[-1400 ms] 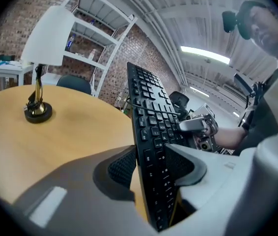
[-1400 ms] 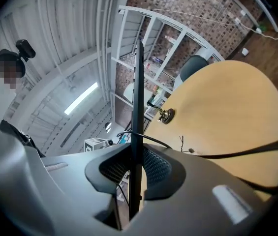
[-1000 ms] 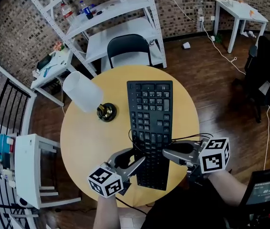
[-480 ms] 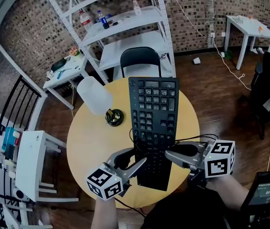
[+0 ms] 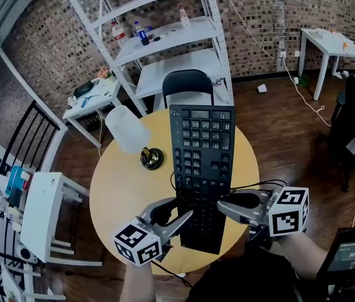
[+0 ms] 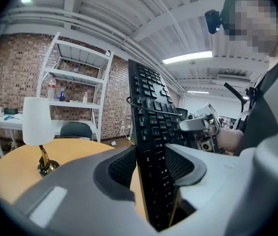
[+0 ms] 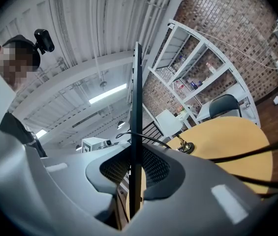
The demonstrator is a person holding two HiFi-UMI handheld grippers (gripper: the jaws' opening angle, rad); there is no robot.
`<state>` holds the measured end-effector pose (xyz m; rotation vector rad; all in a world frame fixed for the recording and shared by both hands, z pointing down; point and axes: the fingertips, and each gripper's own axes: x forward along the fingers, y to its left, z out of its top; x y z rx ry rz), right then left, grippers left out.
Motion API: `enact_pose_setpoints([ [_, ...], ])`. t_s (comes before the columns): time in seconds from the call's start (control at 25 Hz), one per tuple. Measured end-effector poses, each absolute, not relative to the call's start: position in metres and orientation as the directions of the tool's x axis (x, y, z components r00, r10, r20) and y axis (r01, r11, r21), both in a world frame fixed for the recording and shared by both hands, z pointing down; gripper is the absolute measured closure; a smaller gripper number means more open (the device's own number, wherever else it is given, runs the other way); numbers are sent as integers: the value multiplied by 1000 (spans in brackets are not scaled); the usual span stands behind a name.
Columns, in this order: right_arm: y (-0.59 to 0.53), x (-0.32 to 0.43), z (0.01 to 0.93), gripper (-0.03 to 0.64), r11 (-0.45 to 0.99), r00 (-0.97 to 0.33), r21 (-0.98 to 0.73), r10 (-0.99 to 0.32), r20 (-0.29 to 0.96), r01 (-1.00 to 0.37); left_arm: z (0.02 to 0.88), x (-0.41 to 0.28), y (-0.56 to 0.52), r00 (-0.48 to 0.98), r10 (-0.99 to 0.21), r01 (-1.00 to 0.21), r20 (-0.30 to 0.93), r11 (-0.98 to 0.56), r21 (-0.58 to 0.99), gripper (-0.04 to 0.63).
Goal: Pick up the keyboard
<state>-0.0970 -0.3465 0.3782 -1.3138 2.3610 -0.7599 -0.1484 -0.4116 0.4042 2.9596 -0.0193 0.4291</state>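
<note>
A black keyboard (image 5: pixel 202 162) hangs above the round wooden table (image 5: pixel 124 190), with its long axis pointing away from me. My left gripper (image 5: pixel 181 211) is shut on its near left edge, and my right gripper (image 5: pixel 222 204) is shut on its near right edge. In the left gripper view the keyboard (image 6: pixel 151 132) runs tilted between the pads of the left gripper (image 6: pixel 148 163), and the right gripper (image 6: pixel 198 124) shows beyond it. In the right gripper view the keyboard (image 7: pixel 137 132) stands edge-on in the right gripper (image 7: pixel 135 168). Its black cable (image 5: pixel 252 184) loops near the right gripper.
A small lamp with a white shade (image 5: pixel 127 131) and a brass base (image 5: pixel 152 159) stands on the table's left. Behind the table are a black chair (image 5: pixel 188 83) and white shelving (image 5: pixel 164 30). A white side table (image 5: pixel 45 212) stands at the left.
Both grippers have risen with the keyboard between them. The keyboard now looks larger and its far end reaches past the table's far edge toward the chair.
</note>
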Motion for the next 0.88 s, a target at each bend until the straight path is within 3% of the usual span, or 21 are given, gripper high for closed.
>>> enact_pose_setpoints([
  [0.88, -345, -96, 380, 554, 435, -521, -594, -853, -30, -677, 409, -147, -410, 962, 6, -38, 274, -987, 155, 298],
])
